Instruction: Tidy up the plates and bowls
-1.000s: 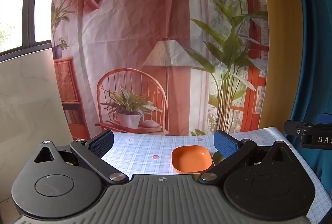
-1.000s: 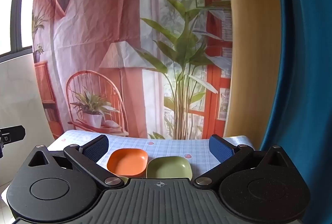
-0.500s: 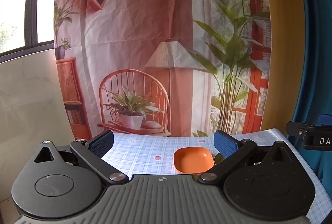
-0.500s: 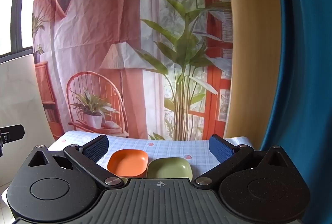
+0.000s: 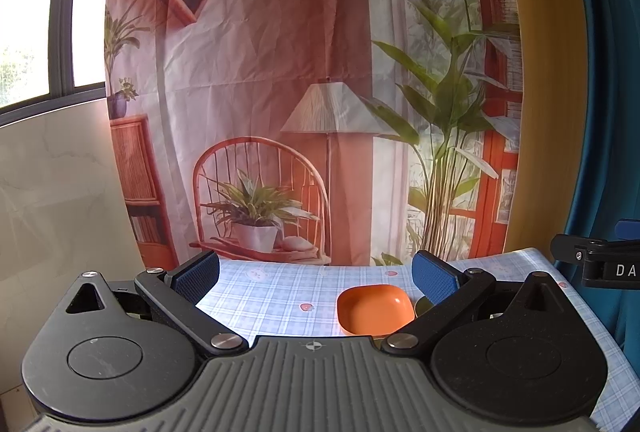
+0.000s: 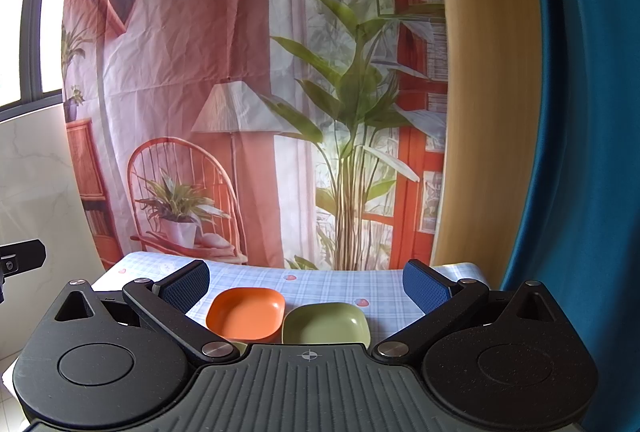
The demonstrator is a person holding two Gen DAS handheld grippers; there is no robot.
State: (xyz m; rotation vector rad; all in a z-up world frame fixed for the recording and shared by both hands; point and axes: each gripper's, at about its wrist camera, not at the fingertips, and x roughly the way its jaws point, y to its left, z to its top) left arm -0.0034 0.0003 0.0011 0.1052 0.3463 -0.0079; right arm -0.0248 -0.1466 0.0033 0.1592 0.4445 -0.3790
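Observation:
An orange square bowl [image 5: 375, 308] sits on the blue-checked tablecloth [image 5: 272, 296], low and right of centre in the left wrist view. It also shows in the right wrist view [image 6: 245, 314], touching a green square bowl [image 6: 325, 324] on its right. In the left wrist view only a sliver of the green bowl [image 5: 421, 306] shows behind the right finger. My left gripper [image 5: 316, 274] is open and empty, held above the table, short of the bowls. My right gripper [image 6: 306, 284] is open and empty, above and short of both bowls.
A printed backdrop [image 5: 304, 91] with a chair, lamp and plants hangs behind the table's far edge. A blue curtain [image 6: 588, 151] hangs at the right. The other gripper's black body [image 5: 596, 264] juts in at the right of the left wrist view.
The left wrist view has drifted slightly, so the orange bowl sits a little further right and the backdrop a little lower. The right wrist view is almost unchanged. Both grippers stay open.

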